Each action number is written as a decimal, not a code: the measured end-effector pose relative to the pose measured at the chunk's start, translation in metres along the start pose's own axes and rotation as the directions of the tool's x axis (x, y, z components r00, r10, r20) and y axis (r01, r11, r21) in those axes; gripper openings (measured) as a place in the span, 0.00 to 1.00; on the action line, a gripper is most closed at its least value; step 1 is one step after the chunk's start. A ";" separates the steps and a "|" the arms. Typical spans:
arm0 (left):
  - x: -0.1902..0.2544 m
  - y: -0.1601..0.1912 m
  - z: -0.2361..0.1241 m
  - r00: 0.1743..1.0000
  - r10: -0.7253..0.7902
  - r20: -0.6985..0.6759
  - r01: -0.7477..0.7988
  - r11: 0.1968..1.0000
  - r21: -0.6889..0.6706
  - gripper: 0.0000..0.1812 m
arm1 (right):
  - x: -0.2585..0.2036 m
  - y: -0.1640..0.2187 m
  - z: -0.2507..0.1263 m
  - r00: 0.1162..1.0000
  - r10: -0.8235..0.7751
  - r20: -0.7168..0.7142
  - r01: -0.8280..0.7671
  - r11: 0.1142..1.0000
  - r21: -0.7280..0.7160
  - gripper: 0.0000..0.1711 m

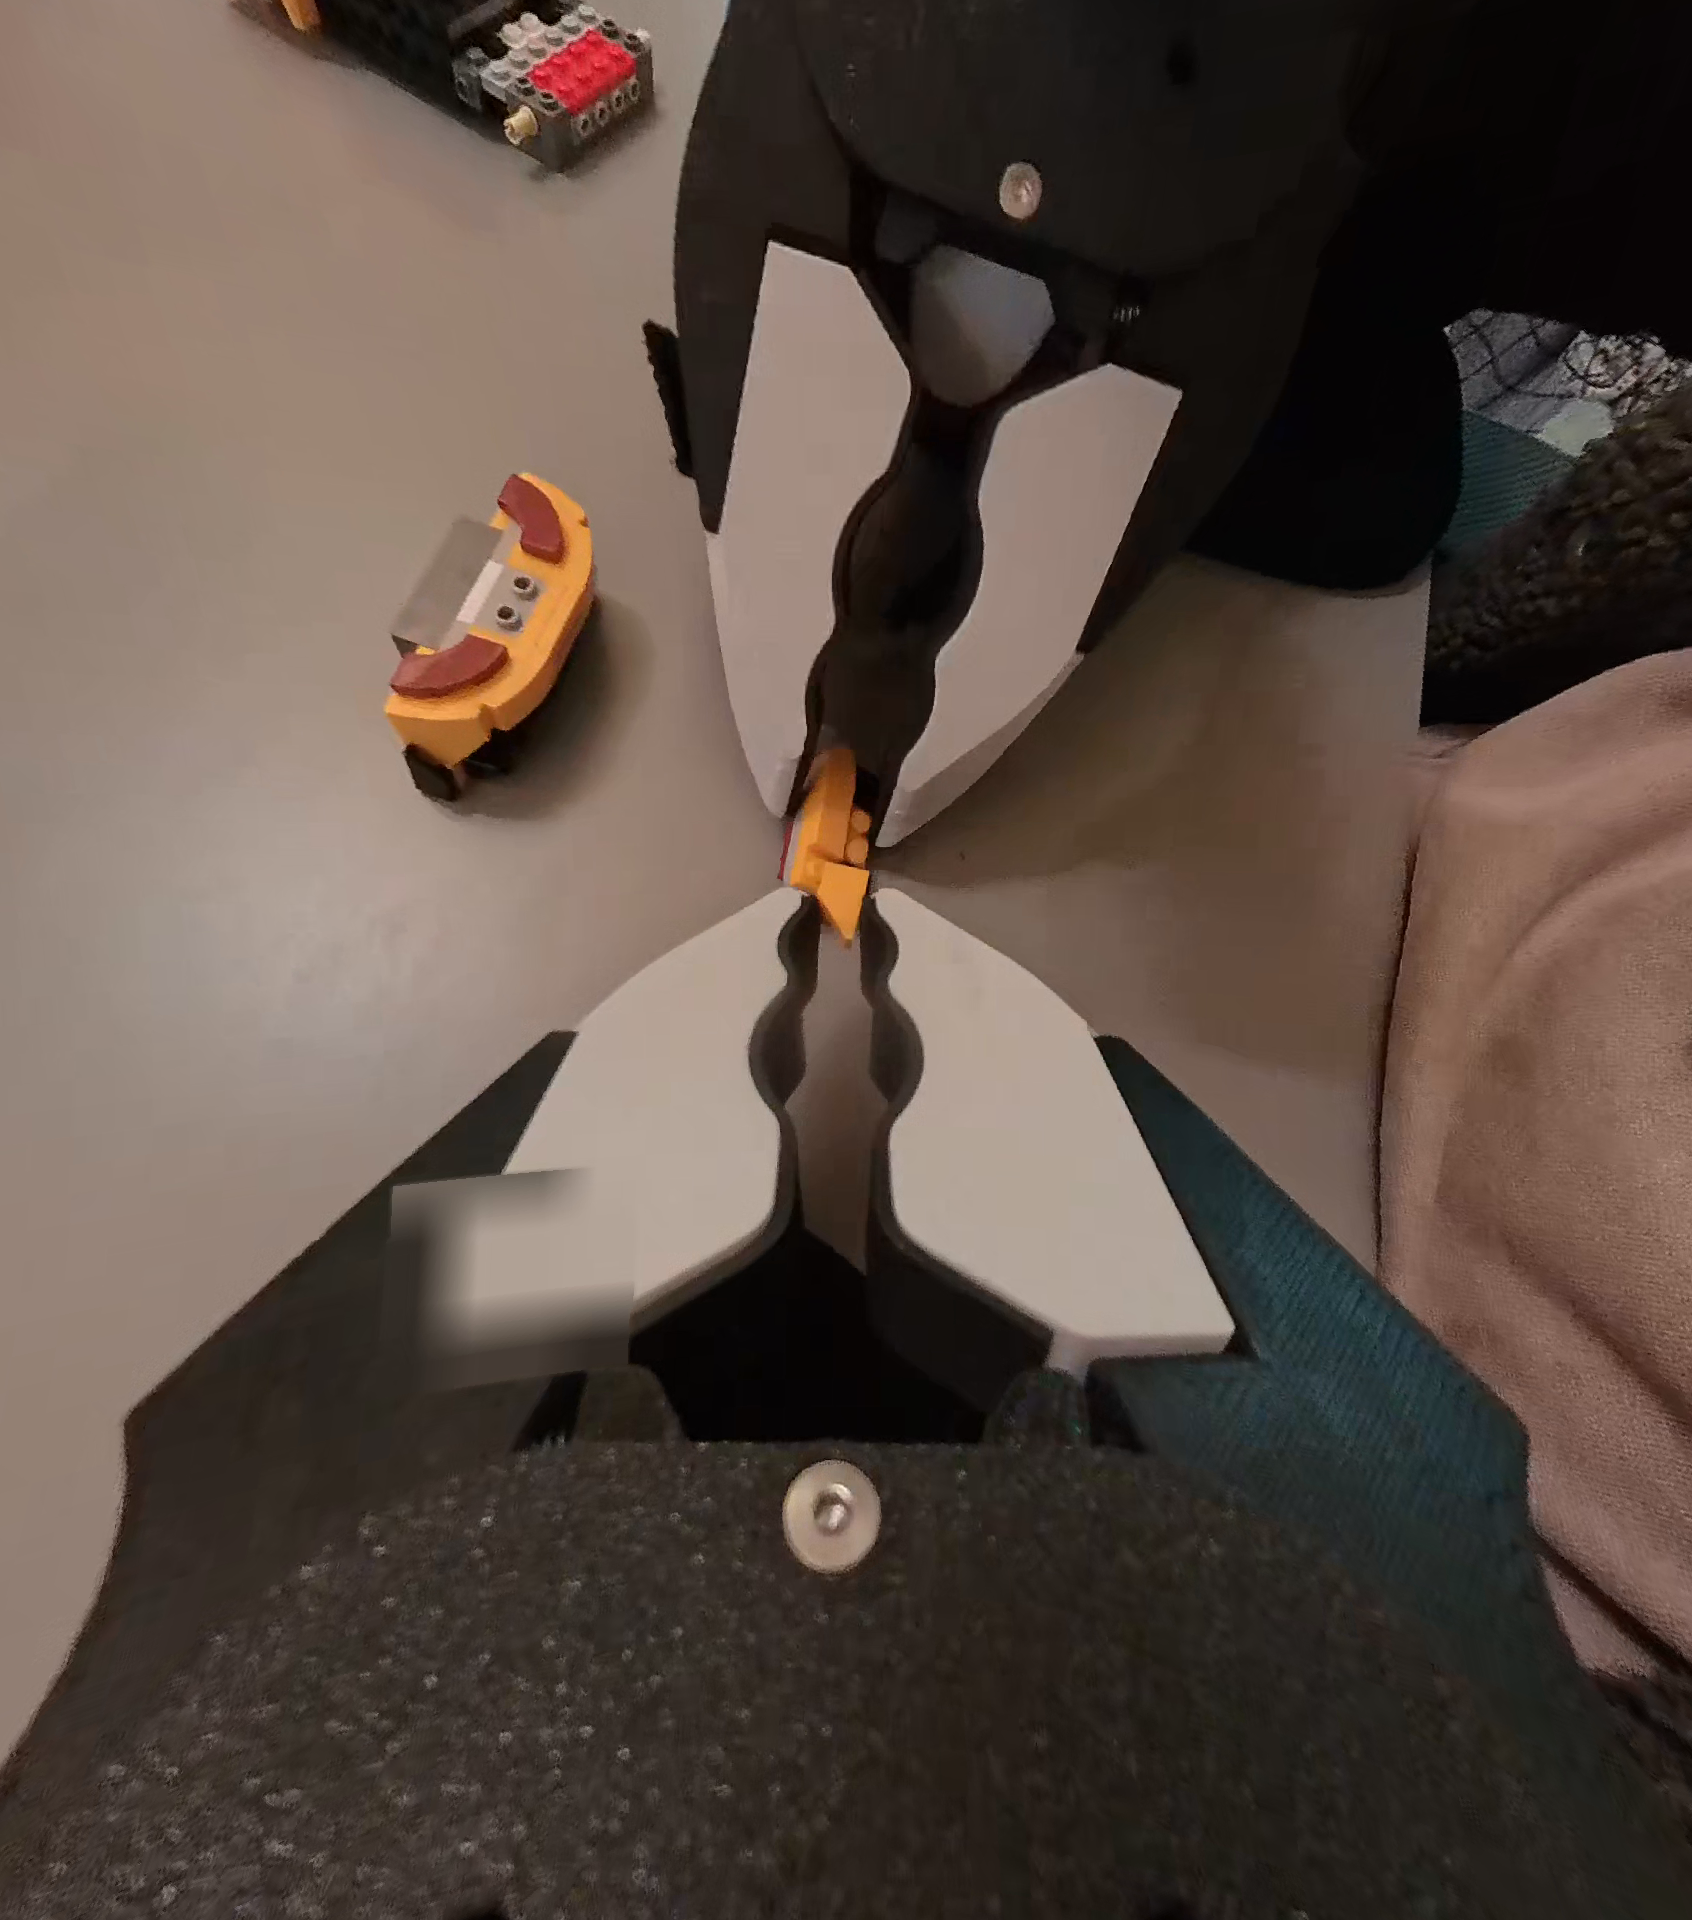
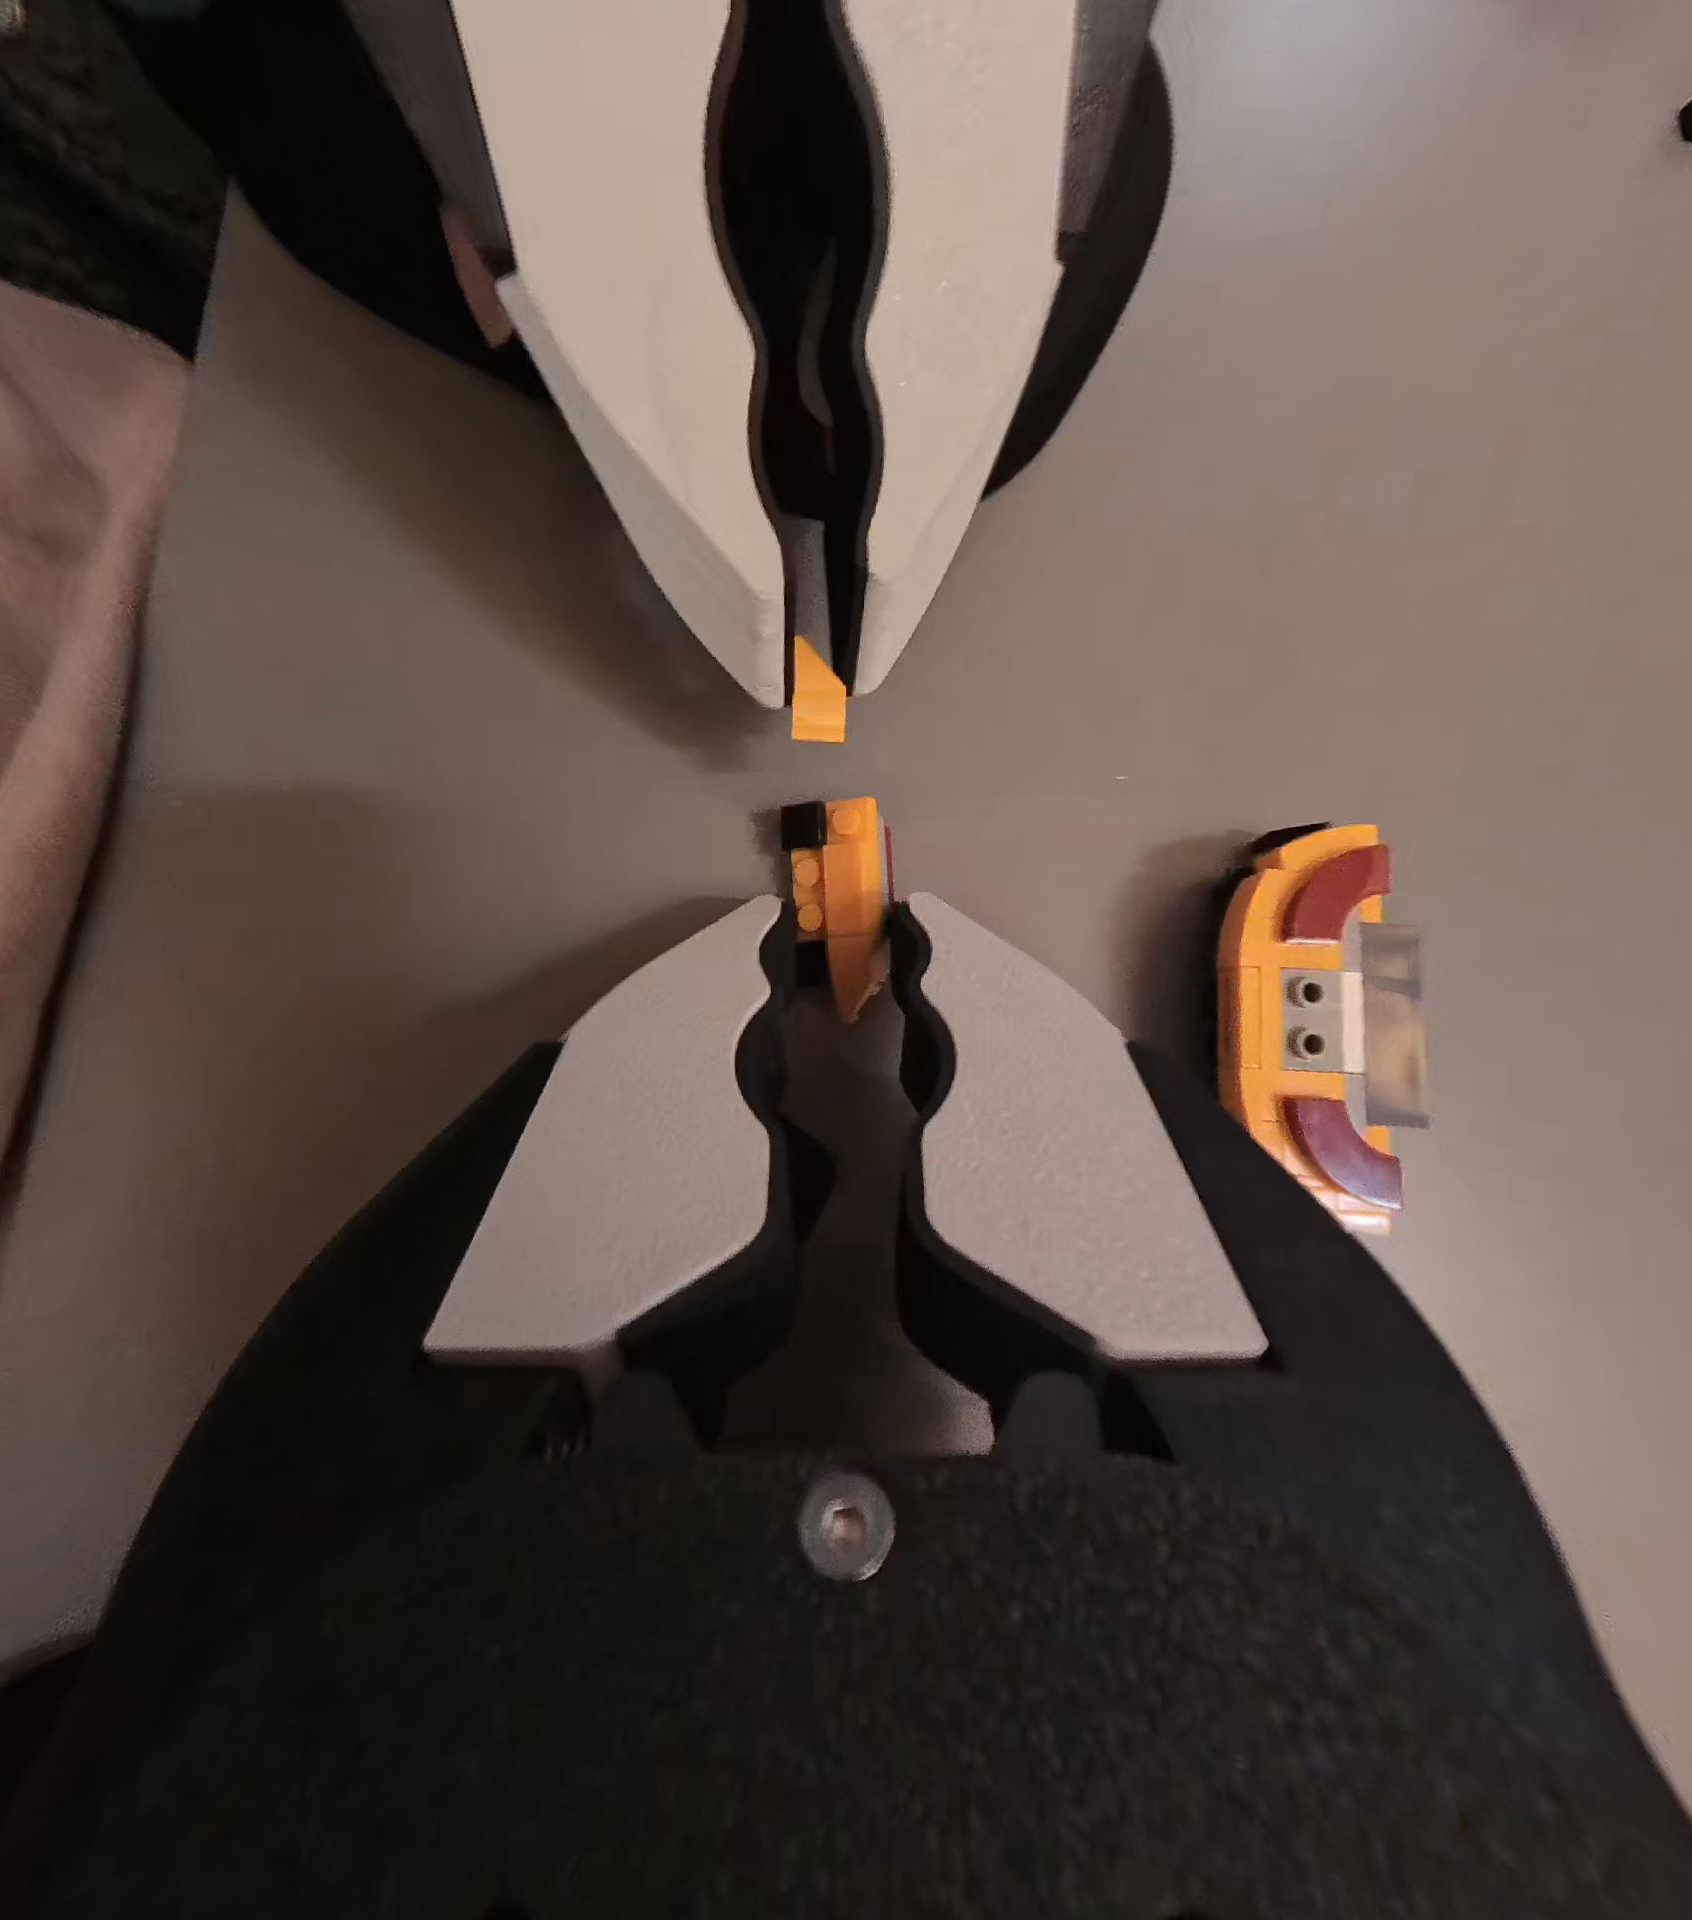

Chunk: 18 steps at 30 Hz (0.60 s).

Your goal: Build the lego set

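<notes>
Orange sloped piece sits pinched at the tip of the left tool, at 12 o'clock in the right wrist view. Facing it tip to tip, just apart, the right tool grips a small orange-and-black assembly. Beside them at 3 o'clock, an orange bumper section with dark red arches lies on the grey worktop.

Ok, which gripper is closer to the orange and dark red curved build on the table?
Right gripper: the curved build lies beside its finger. The left gripper is farther off, opposite.
</notes>
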State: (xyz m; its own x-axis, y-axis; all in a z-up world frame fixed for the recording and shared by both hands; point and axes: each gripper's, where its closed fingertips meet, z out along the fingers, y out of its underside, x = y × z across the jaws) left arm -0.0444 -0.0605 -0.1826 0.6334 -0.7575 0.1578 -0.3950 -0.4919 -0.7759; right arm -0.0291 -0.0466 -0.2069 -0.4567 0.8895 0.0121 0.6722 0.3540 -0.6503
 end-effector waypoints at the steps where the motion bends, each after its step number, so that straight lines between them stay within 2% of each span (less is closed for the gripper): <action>1: -0.001 -0.001 0.000 1.000 0.002 0.007 -0.002 1.000 0.005 0.04 | -0.001 -0.003 -0.002 0.999 0.028 0.023 -0.028 0.999 0.024 0.10; 7: -0.002 -0.008 -0.001 0.999 0.036 0.032 -0.037 0.999 0.039 0.04 | -0.006 -0.015 -0.013 0.983 0.143 0.118 -0.156 0.982 0.108 0.10; 18: -0.004 -0.020 0.012 0.993 0.104 0.047 -0.105 0.994 0.019 0.04 | 0.001 -0.008 -0.020 0.981 0.172 0.087 -0.182 0.976 0.117 0.10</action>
State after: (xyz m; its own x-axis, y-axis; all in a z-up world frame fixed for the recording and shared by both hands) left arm -0.0307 -0.0428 -0.1756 0.6193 -0.7837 0.0472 -0.4469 -0.4013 -0.7996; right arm -0.0231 -0.0422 -0.1863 -0.3831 0.9087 -0.1661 0.6709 0.1501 -0.7262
